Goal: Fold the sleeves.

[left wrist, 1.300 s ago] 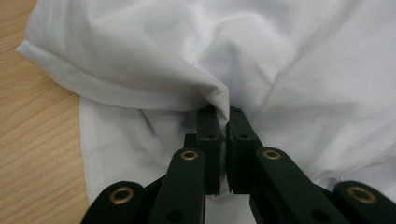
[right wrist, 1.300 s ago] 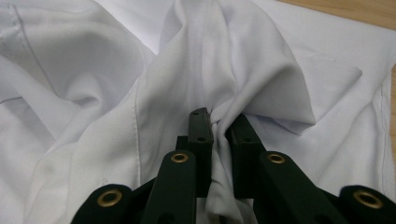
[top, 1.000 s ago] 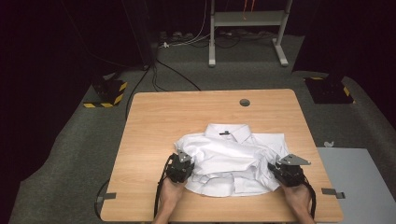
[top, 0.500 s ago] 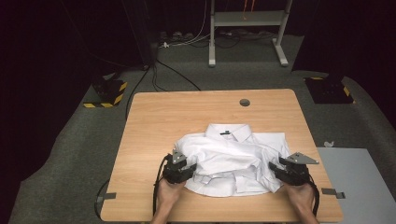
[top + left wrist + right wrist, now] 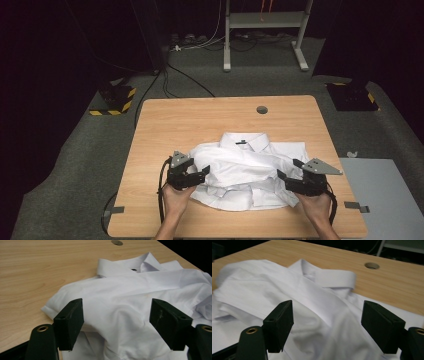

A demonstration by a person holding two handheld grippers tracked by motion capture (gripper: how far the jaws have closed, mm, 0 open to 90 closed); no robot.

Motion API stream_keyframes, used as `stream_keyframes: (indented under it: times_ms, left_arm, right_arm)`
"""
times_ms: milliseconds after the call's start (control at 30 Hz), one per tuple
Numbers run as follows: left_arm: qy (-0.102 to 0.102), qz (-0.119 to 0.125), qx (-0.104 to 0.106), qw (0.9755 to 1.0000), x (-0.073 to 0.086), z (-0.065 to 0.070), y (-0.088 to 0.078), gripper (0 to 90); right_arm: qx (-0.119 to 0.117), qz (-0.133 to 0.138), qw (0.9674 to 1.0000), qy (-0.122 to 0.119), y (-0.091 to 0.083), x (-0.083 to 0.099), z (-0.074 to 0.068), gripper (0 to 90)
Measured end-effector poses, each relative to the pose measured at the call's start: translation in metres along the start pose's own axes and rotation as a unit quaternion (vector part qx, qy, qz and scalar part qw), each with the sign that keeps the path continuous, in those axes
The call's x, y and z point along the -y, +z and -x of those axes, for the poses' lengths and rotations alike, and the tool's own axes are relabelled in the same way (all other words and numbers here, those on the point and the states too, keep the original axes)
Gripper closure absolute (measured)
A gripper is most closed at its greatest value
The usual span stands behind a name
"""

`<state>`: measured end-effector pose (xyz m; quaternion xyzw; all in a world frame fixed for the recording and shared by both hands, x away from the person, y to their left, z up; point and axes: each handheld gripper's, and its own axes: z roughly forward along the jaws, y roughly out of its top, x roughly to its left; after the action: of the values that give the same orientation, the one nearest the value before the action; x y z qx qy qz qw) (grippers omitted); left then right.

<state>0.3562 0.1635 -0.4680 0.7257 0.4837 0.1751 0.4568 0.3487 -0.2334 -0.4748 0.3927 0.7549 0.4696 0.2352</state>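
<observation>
Now both grippers are hanging released over the crumpled white cotton shirt [image 5: 247, 167], which is lying mid-table on the pale wooden tabletop [image 5: 200, 120] (collar away from the person); since the earlier frame, left gripper [image 5: 199, 176] and right gripper [image 5: 284, 178] have just been opening, nothing pinched.

A white shirt [image 5: 250, 167] is lying partly folded on the near half of the table [image 5: 170, 130], toward six o'clock. Its collar [image 5: 245, 141] is pointing to twelve o'clock, with a dark label showing inside. Both sleeves are lying crossed over the front, and the cloth is sitting rumpled, with loose folds bunching near the hem.
</observation>
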Motion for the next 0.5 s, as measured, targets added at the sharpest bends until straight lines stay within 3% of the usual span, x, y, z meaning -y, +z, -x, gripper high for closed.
stream_keyframes:
  times_ms: [133,233,367,500]
  left_arm:
    - [-0.007,-0.006,-0.015,0.9998,-0.009,-0.01,0.006,26.3]
    - [-0.016,-0.028,-0.028,0.9991,-0.013,-0.02,0.016,25.5]
    - [-0.033,-0.052,-0.041,0.9973,-0.013,-0.034,0.03,24.0]
    - [-0.047,-0.065,-0.051,0.9954,-0.011,-0.045,0.045,23.8]
  right_arm:
    - [-0.035,0.003,0.9991,-0.022,0.012,-0.013,-0.024,24.8]
    - [-0.058,-0.001,0.9975,-0.039,0.026,-0.018,-0.043,23.9]
    - [-0.09,-0.015,0.9937,-0.064,0.049,-0.023,-0.074,21.2]
    - [-0.108,-0.024,0.9904,-0.082,0.07,-0.026,-0.101,16.6]
